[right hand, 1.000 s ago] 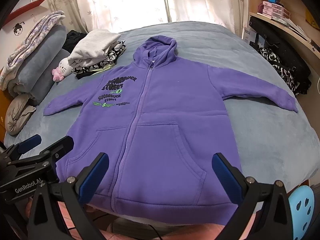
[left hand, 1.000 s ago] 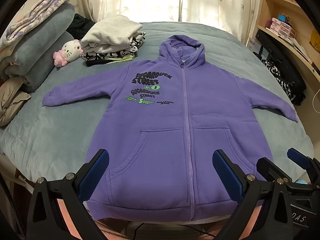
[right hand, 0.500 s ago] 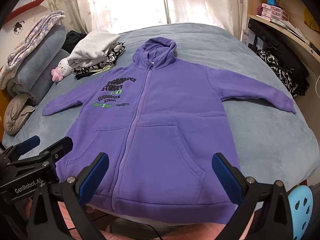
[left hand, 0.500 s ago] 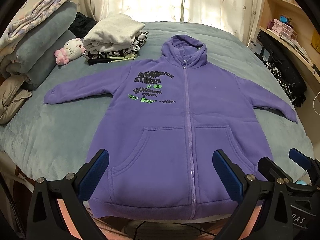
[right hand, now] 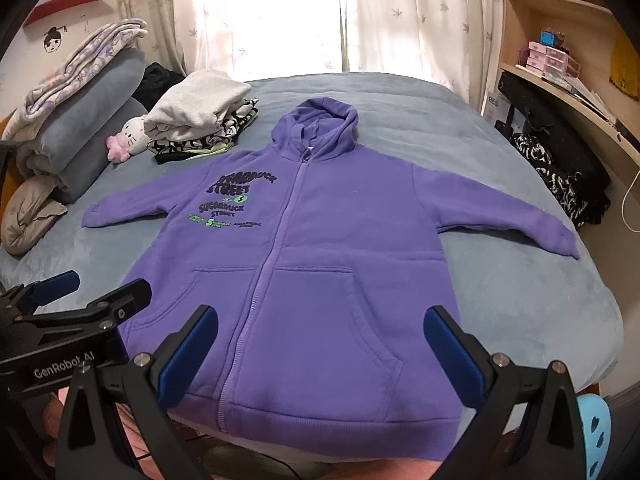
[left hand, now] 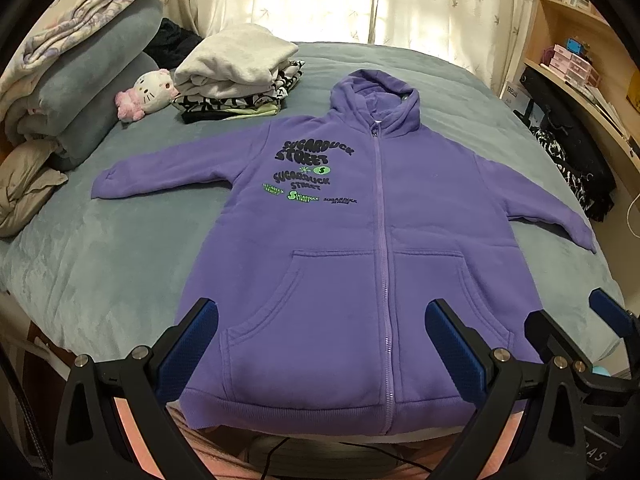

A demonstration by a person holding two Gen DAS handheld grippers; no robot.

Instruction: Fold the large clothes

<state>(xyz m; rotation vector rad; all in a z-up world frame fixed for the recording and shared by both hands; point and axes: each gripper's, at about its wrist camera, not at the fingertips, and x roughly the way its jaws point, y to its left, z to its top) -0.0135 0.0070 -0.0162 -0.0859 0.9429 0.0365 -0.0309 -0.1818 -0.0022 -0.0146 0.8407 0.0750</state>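
Both wrist cameras are looking from the bed's (left hand: 100, 272) near edge toward the curtains (right hand: 280, 16), sharing the spread hoodie (left hand: 360, 240) mid-frame.

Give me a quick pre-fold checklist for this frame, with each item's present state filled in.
1. Purple hoodie lies flat, front up: ok.
2. Zipper closed along its length: ok.
3. Both sleeves spread out to the sides: ok.
4. Left claw open and empty: ok.
5. Right claw open and empty: ok.
6. Folded clothes pile lies apart from the hoodie: ok.
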